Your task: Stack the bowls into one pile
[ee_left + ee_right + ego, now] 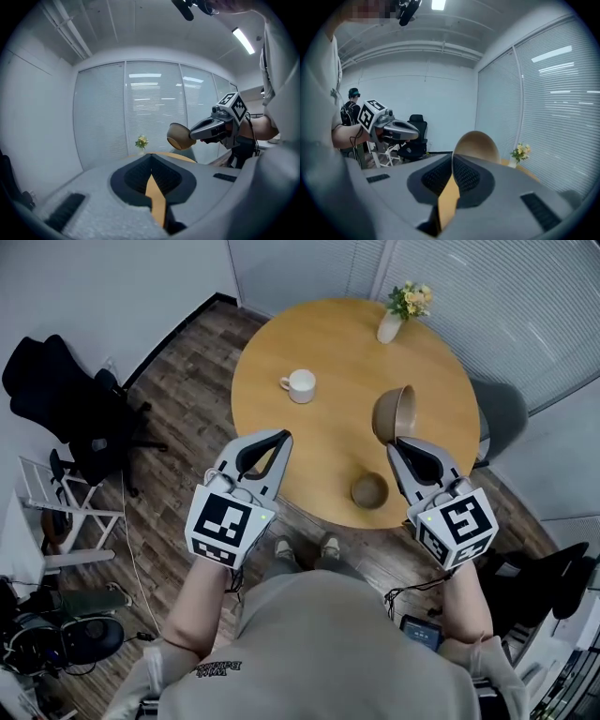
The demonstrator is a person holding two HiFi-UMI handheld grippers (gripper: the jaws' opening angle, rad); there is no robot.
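While the right gripper point(401, 442) is clamped on the rim of the held bowl point(394, 412), that bowl hangs tilted on its side above the bench point(328, 343), its mouth turned toward the mug point(300, 385). The other bowl point(369, 490) sits upright near the bench's near edge, just left of the right gripper and below the held one. The left gripper point(281, 437) hovers over the near-left edge with its jaws together and nothing between them.

To do this step well, I judge the wrist should first roll the held bowl level, mouth up, since a thin rim pinch lets a tilted bowl swing. Then it should travel over the resting bowl, line up centre to centre, and come straight down. The jaws should part only once the weight is taken from below. The resting bowl lies close to the edge, so any sideways nudge could push it off. The idle left gripper could steady it.
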